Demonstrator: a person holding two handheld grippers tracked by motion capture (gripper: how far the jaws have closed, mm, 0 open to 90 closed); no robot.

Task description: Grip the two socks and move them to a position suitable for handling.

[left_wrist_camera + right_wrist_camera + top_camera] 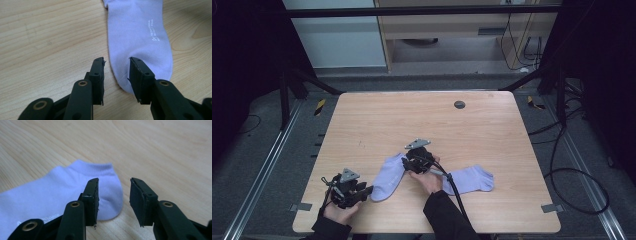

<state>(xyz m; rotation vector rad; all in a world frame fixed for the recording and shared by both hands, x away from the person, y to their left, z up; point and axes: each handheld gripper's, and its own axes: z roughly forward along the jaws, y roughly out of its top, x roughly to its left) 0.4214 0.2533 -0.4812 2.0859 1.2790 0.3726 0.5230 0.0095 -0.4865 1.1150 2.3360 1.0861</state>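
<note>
Left claw (pixel 116 75) stands half open over the toe of the near sock (pixel 140 37), pads clear of the cloth, and that sock runs lengthwise straight away from it. Right claw (pixel 113 200), also half open and empty, hovers at the same sock's cuff end. The second sock (pixel 472 179) lies right; bare desk (pixel 422 120) lies beyond.
</note>
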